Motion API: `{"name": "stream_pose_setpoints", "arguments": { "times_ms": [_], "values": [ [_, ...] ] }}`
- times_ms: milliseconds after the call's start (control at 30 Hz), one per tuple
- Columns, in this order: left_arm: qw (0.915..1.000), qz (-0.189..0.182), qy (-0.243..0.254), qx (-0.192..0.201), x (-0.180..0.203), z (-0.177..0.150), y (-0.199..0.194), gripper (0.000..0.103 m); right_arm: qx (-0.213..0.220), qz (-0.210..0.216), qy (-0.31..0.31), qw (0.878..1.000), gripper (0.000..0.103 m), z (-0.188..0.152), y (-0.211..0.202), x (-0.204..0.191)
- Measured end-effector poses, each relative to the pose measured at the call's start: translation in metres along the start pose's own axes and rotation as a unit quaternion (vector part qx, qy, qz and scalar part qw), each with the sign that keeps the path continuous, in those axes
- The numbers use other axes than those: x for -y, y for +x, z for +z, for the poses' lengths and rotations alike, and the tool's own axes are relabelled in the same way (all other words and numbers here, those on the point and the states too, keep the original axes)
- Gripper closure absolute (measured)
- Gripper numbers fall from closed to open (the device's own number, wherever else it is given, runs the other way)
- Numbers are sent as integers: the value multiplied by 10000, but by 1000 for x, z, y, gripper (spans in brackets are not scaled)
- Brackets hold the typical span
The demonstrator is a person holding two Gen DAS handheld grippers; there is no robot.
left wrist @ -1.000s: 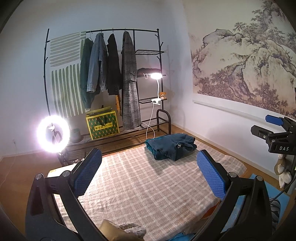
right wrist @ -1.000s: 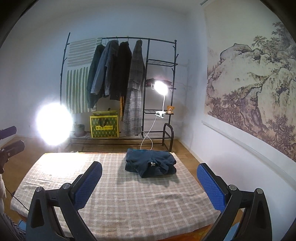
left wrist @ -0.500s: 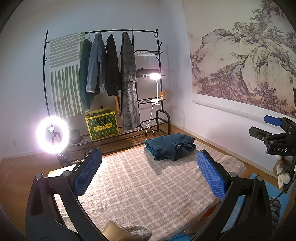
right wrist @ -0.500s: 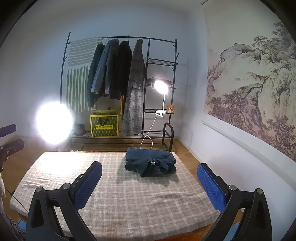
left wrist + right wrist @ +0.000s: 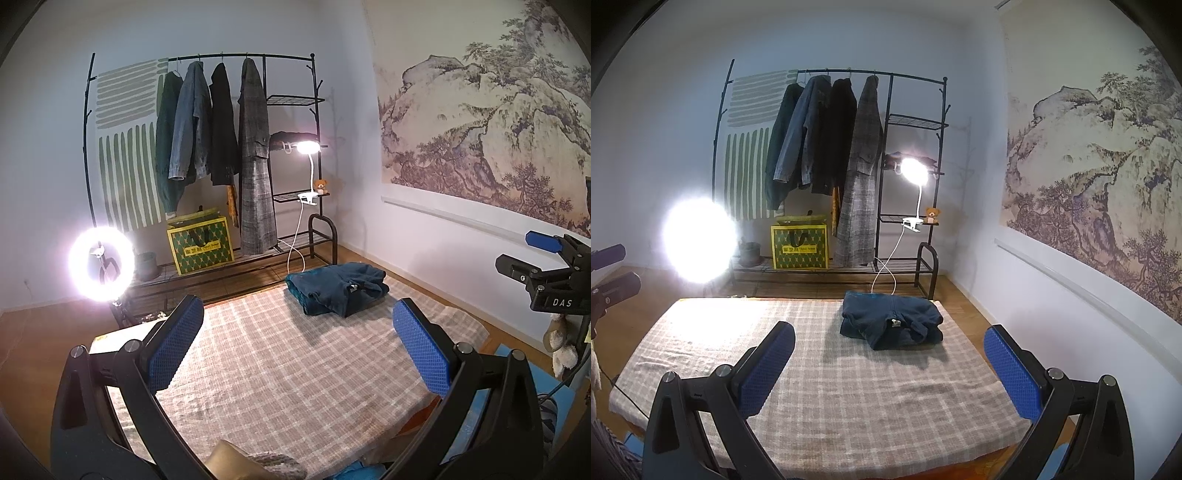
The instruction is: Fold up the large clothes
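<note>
A dark teal garment (image 5: 337, 287) lies folded in a thick bundle at the far right corner of the table, on a beige plaid cloth (image 5: 288, 369). It also shows in the right wrist view (image 5: 891, 319). My left gripper (image 5: 297, 347) is open and empty, held above the near part of the table. My right gripper (image 5: 888, 369) is open and empty, above the table's front edge, well short of the garment. The right gripper also shows at the right edge of the left wrist view (image 5: 543, 258).
A black clothes rack (image 5: 834, 166) with several hanging coats stands against the far wall. A green patterned box (image 5: 799, 246), a clip lamp (image 5: 914, 171) and a small teddy bear (image 5: 932, 215) sit on it. A bright ring light (image 5: 101, 264) stands left of the table.
Both grippers have drifted slightly; the view has barely shifted. The garment has not moved.
</note>
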State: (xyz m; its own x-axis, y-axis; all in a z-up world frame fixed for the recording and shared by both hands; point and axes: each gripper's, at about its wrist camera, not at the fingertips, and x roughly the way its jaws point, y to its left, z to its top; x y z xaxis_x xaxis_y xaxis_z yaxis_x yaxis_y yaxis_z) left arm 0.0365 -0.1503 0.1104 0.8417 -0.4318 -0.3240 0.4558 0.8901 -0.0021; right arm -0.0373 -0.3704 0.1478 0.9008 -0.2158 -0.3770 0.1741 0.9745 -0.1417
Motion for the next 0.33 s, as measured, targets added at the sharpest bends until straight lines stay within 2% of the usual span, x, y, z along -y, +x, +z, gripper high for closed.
{"name": "stream_pose_setpoints", "arguments": {
  "times_ms": [200, 333],
  "values": [
    [10000, 1, -10, 33, 0, -4, 2, 0, -54, 12, -60, 10000, 0, -5, 4, -2],
    [9997, 165, 50, 149, 1, -7, 3, 0, -99, 47, -47, 9999, 0, -7, 9, 2]
  ]
}}
